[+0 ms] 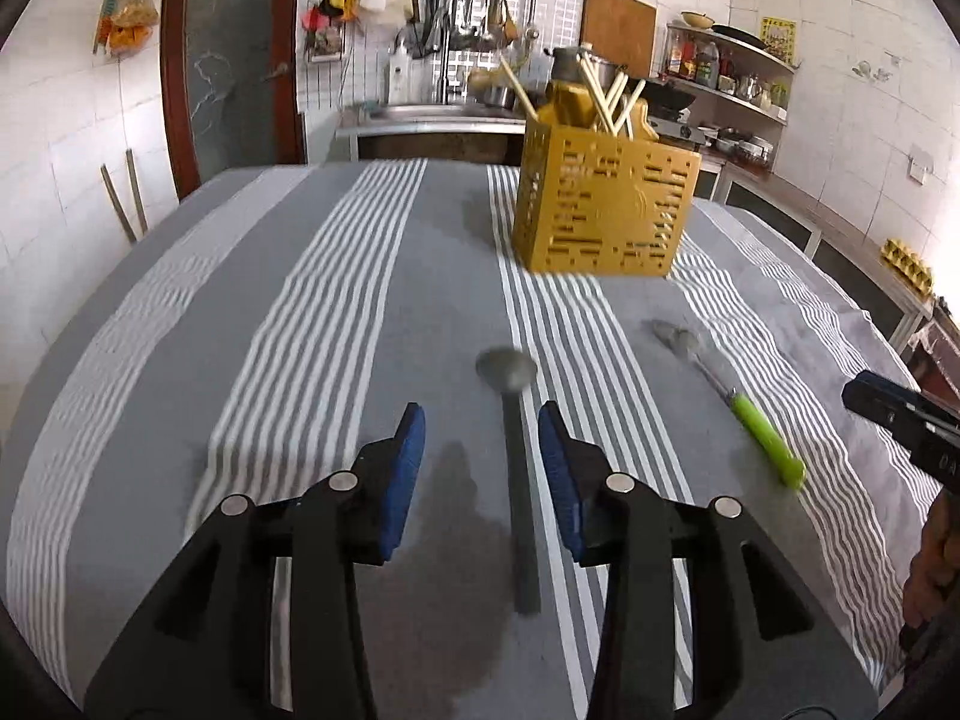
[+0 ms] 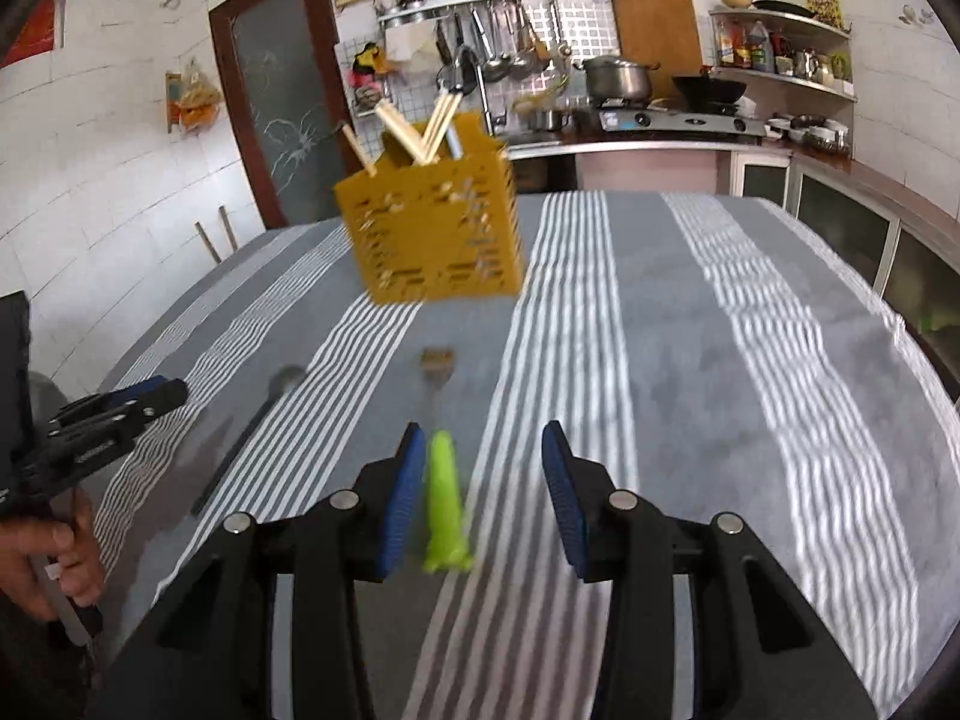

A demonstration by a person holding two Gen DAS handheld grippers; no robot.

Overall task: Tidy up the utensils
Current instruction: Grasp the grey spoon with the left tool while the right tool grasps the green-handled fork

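Items by count. One yellow perforated holder stands on the striped surface, at 12 o'clock from the utensils. Several pale chopsticks stand in it; blur prevents an exact count. Two utensils lie loose on the cloth: one grey spoon and, at its 3 o'clock, one green-handled utensil. Two grippers appear: left gripper, right gripper.

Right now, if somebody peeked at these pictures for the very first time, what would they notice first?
Probably the bright yellow holder full of chopsticks, standing toward the far end of the grey striped tablecloth. Next, the lime-green handled fork lying between the open fingers of the right gripper, nearer its left finger. A grey spoon lies flat on the cloth in front of the open left gripper.
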